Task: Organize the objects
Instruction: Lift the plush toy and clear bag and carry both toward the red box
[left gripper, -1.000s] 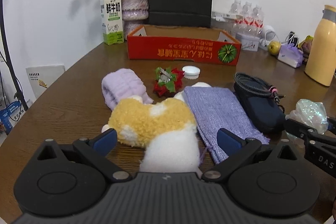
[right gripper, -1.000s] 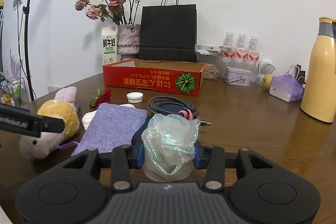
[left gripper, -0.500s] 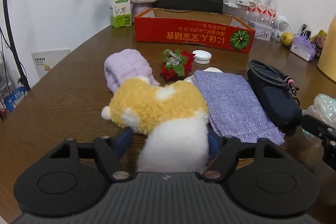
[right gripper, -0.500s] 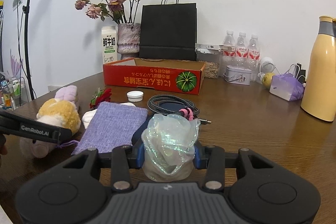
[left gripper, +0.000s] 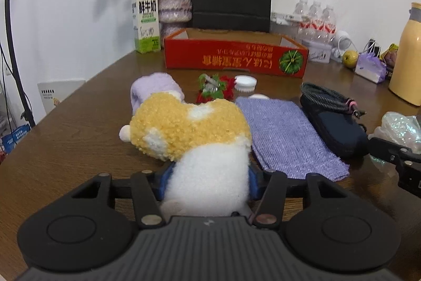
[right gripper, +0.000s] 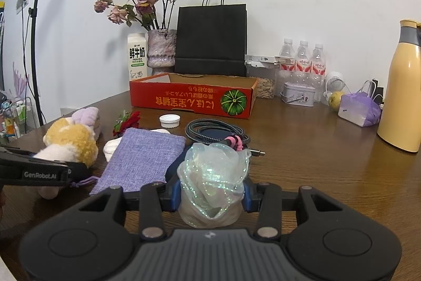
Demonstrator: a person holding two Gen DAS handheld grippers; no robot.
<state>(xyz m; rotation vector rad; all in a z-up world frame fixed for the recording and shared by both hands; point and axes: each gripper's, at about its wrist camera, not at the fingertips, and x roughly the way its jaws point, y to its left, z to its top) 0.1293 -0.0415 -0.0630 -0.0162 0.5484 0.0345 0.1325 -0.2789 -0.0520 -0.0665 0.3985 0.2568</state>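
Wooden table (left gripper: 79,128): left tongs (left gripper: 209,175) closing on plush toy (left gripper: 189,128) between them; right tongs (right gripper: 210,192) clamp iridescent pouch (right gripper: 213,175)

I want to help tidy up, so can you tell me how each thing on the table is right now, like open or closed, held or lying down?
Left gripper: jaws closing, pads pressing the plush toy.
Plush toy: lying on the table, gripped at its white end.
Right gripper: shut on the shimmery pouch.
Shimmery pouch: held, crumpled.
Red box: open on top, upright.
Purple bag: lying flat.
White cap: loose, on the table.
Cable: coiled.
Milk carton: upright, closed.
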